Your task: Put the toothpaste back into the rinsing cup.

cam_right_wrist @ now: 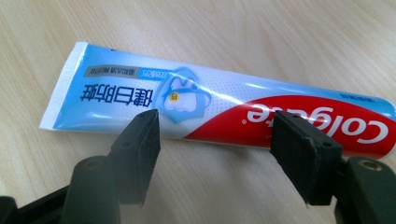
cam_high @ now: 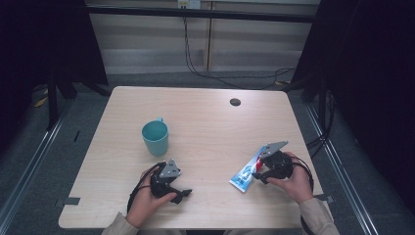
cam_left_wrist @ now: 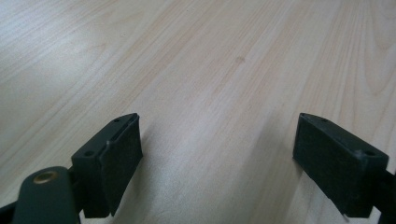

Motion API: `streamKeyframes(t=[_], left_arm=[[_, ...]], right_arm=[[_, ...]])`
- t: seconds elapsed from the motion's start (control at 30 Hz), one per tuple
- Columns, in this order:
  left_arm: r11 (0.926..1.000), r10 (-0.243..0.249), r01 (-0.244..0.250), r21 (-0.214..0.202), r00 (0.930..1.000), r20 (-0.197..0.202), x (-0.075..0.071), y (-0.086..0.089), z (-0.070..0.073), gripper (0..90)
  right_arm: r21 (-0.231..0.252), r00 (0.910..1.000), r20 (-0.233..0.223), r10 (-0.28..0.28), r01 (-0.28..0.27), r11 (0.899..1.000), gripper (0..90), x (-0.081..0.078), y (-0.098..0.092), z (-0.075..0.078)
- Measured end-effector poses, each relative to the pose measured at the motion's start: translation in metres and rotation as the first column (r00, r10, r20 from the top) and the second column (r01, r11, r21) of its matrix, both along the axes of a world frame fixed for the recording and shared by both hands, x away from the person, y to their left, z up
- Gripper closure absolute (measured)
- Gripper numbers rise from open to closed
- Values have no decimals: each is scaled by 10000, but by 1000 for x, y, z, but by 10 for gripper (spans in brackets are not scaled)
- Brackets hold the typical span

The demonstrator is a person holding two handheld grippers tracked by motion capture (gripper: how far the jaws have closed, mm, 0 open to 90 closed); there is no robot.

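At lower left of the high view my left gripper [cam_high: 182,194] rests on the wooden table [cam_high: 205,122], jaws spread wide over bare wood, with a teal cup [cam_high: 155,137] just above it. Moving right, the toothpaste tube [cam_high: 247,172] lies flat at lower right, and my right gripper [cam_high: 259,171] sits at its red end. The right gripper view shows what the high view cannot: those jaws stand apart, just short of the tube's near edge, not pressing it. The tube is blue and white, red toward the cap end (Colgate lettering, upside down).
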State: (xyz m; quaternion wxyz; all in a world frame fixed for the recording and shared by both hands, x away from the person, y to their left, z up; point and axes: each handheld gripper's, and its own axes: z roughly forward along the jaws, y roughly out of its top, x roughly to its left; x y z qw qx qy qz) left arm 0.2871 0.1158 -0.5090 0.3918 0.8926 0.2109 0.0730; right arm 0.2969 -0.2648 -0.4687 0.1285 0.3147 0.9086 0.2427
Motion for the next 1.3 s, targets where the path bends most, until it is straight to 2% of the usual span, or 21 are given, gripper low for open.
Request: streamKeyframes(t=[0.07,0.27,0.4,0.57,0.8,0.97,1.13,1.23,1.3], left_arm=[[10000,-6,6,1,10000,0,0,0,0,151],[10000,-19,19,30,10000,7,0,0,0,152],[10000,-48,48,60,10000,16,0,0,0,152],[10000,-41,41,63,10000,21,0,0,0,151],[10000,-23,23,68,10000,30,0,0,0,151],[10000,-28,27,72,10000,34,0,0,0,151],[10000,-36,36,66,10000,23,0,0,0,152],[10000,-18,18,67,10000,28,0,0,0,151],[10000,-38,37,71,10000,26,0,0,0,152]], right_arm=[[37,9999,128,57,-57,10000,330,2,3,0],[-122,9996,26,279,-279,9995,331,0,9,3],[-131,9980,-167,618,-620,9980,393,-9,7,0],[109,9985,-212,501,-499,9987,490,-14,-1,-5],[225,9962,-645,582,-569,9981,561,-17,2,-10],[202,9956,-553,761,-751,9970,557,-13,10,-11],[411,9943,-588,891,-868,9954,554,-10,19,-10],[323,9924,-445,1150,-1136,9930,546,-6,27,-10],[182,9906,-554,1248,-1240,9921,525,-4,30,-8]])
